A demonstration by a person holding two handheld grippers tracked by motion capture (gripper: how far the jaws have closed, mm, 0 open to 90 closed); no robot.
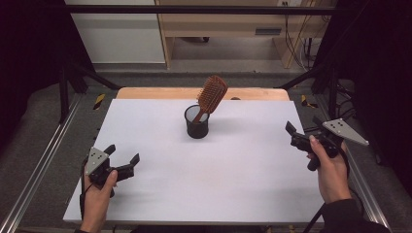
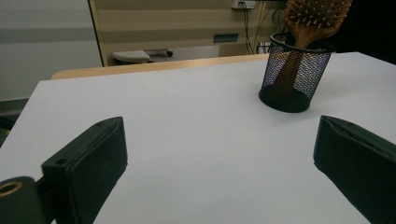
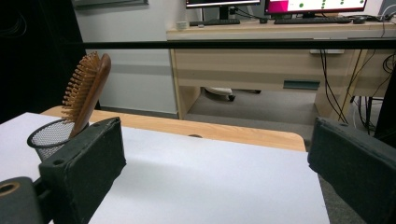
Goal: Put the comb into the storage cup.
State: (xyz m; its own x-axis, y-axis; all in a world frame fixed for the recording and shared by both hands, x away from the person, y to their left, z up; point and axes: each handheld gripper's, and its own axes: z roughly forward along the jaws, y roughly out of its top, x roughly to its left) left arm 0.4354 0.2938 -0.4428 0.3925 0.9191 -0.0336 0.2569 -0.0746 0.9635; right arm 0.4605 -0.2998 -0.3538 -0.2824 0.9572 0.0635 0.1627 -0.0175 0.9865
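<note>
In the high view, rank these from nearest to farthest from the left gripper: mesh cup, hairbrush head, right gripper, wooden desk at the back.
1. mesh cup, mid-table, ahead and to the right of the left gripper.
2. hairbrush head, leaning out above the cup, slightly farther.
3. right gripper, at the table's far right edge.
4. wooden desk, beyond the table at the back.

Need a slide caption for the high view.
Wooden paddle hairbrush standing in black mesh cup; both open grippers apart from it.

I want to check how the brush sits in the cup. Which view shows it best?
The high view: the whole brush leans handle-down in the cup. Left gripper view crops its head; right gripper view shows it side-on, handle partly hidden.
</note>
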